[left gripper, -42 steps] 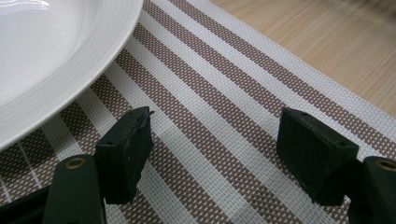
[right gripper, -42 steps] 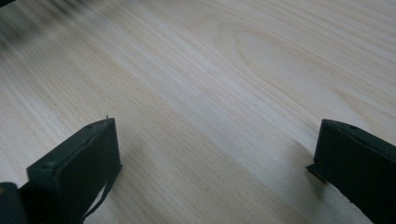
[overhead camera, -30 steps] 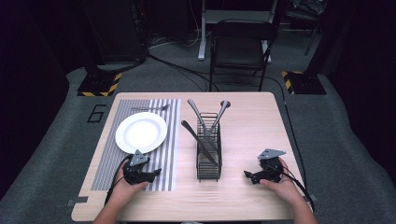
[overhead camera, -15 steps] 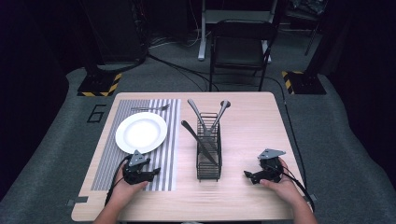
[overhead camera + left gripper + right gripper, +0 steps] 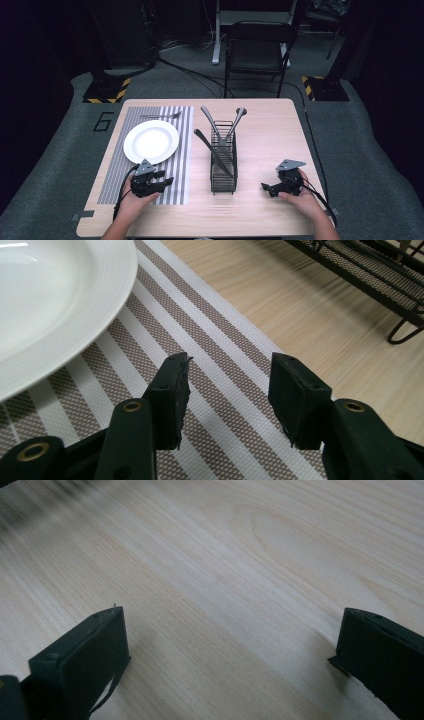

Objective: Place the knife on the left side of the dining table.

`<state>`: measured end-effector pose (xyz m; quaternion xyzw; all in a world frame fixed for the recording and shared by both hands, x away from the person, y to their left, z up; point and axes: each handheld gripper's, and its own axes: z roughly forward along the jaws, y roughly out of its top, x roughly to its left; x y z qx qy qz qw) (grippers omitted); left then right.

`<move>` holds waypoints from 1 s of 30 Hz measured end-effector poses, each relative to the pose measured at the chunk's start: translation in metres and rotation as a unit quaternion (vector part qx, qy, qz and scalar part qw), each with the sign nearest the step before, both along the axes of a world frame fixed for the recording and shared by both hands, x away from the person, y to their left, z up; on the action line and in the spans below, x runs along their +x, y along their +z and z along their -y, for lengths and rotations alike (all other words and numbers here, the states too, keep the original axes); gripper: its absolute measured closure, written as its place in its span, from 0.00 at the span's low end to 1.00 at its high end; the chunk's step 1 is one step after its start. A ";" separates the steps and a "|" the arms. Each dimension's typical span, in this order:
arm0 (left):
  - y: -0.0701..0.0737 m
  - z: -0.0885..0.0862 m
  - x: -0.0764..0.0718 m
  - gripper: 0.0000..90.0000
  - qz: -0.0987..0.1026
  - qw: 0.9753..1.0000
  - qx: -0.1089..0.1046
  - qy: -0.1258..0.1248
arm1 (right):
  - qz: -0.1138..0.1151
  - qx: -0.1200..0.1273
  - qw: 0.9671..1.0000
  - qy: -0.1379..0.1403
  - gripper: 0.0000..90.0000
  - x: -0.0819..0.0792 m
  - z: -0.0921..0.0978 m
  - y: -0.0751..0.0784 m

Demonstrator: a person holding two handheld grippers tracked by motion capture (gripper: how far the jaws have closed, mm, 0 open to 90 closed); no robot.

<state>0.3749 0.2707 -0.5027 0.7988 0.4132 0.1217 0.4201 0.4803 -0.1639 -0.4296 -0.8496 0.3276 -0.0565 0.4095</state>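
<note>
While your left gripper (image 5: 167, 181) sits lower left, jaws narrowly apart, your right gripper (image 5: 265, 187) gapes wide lower right.

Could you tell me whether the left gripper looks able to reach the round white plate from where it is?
Probably yes: the left gripper is open over the striped placemat, and nothing lies between it and the round white plate.

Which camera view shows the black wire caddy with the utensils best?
The high view: the whole wire caddy and its utensils show there. The left gripper view catches just its lower edge and a foot.
</note>
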 end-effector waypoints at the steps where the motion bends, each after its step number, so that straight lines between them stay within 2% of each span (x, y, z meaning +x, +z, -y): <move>1: 0.001 0.001 0.000 0.58 -0.006 1.000 -0.003 -0.001 | 0.000 0.000 1.000 0.000 0.00 0.000 0.000 0.000; 7: 0.005 0.009 0.001 0.59 -0.006 1.000 -0.006 -0.003 | -0.002 0.002 1.000 0.001 0.00 0.000 0.000 0.000; 12: 0.011 0.016 0.003 0.61 -0.009 1.000 0.005 -0.009 | 0.000 0.000 1.000 0.000 0.00 0.000 0.000 0.000; 19: 0.025 0.025 0.008 0.63 -0.009 1.000 0.009 -0.016 | 0.000 0.000 1.000 0.000 0.00 0.000 0.000 0.000; 25: 0.039 0.031 0.012 0.63 -0.010 1.000 -0.003 -0.007 | 0.000 0.000 1.000 0.000 0.00 0.000 0.000 0.000; 30: 0.050 0.036 0.016 0.65 -0.010 1.000 -0.007 -0.011 | 0.000 0.000 1.000 0.000 0.00 0.000 0.000 0.000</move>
